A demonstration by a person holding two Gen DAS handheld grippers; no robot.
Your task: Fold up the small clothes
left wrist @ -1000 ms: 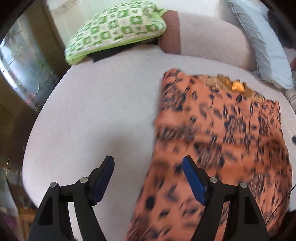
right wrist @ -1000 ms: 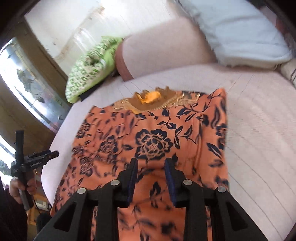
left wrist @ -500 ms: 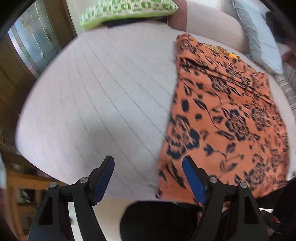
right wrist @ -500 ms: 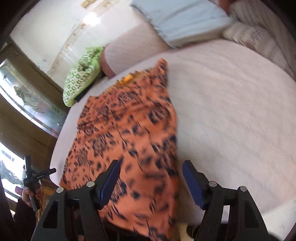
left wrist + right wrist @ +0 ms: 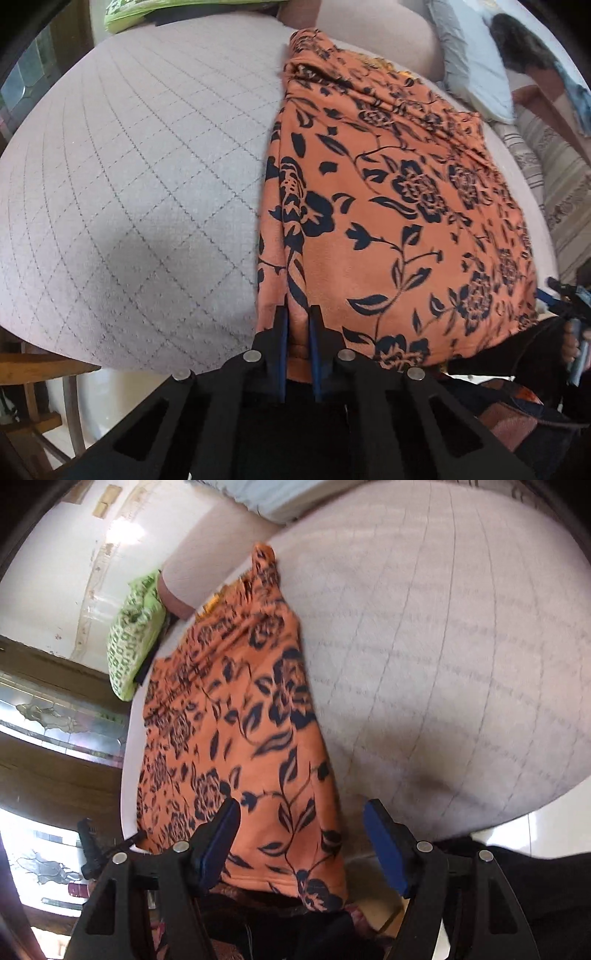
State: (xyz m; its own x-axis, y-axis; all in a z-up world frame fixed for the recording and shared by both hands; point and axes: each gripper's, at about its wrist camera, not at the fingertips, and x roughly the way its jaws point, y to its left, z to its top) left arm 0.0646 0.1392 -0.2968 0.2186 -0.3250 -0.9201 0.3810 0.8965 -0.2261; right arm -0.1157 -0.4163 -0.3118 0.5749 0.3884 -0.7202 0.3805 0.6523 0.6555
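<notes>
- Orange floral garment lies flat on the quilted grey bed, long axis running from the near edge toward the pinkish bolster at the far end.
- Near hem of the garment overhangs the bed's near edge in both views.
- Print: dark navy flowers, leaves and vines on orange; a golden-yellow trim shows at the far (neck) end.
- Left tongs: jaws drawn narrow, pinching the garment's near hem close to its left edge; a small ridge of fabric rises between the blue pads.
- A lengthwise crease runs up the garment from that pinch, just inside its left edge.
- Right tongs: jaws spread wide, holding nothing; they straddle the near right corner of the garment, left pad over the print, right pad over bare bed.
- Cannot tell whether the right pads touch the fabric or sit just above it.
- Green checked pillow lies at the far left corner of the bed, beside the bolster; well apart from the garment in the left wrist view.
- Pale blue pillow lies at the far right, past the bolster.
- Striped patterned fabric lies along the bed's right side.
- Wooden furniture stands below the bed's near left edge.
</notes>
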